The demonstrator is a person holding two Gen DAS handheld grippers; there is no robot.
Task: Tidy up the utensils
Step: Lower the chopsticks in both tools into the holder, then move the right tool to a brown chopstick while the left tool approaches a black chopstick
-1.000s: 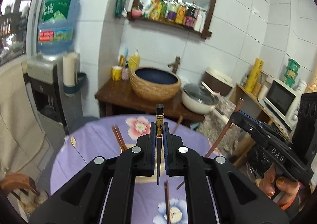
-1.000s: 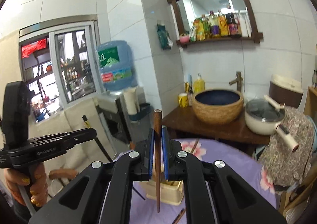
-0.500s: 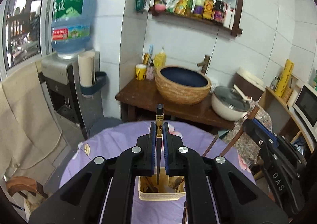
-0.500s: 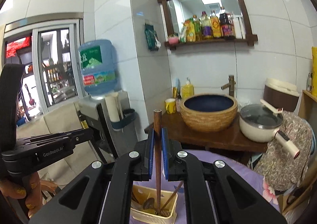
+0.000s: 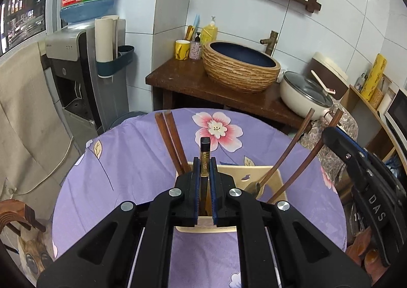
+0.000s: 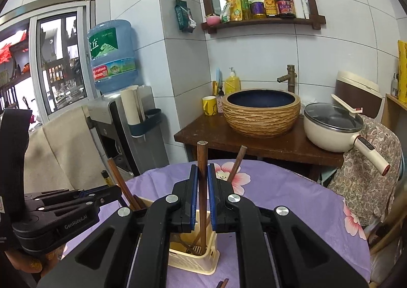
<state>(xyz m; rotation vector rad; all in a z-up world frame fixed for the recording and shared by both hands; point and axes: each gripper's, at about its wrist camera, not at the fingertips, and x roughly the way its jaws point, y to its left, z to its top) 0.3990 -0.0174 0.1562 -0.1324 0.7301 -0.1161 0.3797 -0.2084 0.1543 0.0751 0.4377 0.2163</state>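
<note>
1. Left wrist view: left gripper (image 5: 204, 176) clamped on black gold-banded chopstick (image 5: 204, 158), over cream plastic utensil basket (image 5: 276, 176) on purple floral tablecloth (image 5: 127, 168).
2. Basket floor hidden behind jaws.
3. Right wrist view only: right gripper (image 6: 202, 187) pinching brown wooden chopstick (image 6: 202, 186), tip inside basket (image 6: 203, 260).

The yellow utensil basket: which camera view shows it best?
The right wrist view shows the utensil basket best: its slotted front wall, its rim and the utensils standing inside are visible. In the left wrist view the left gripper hides most of it; only the far rim shows.
</note>
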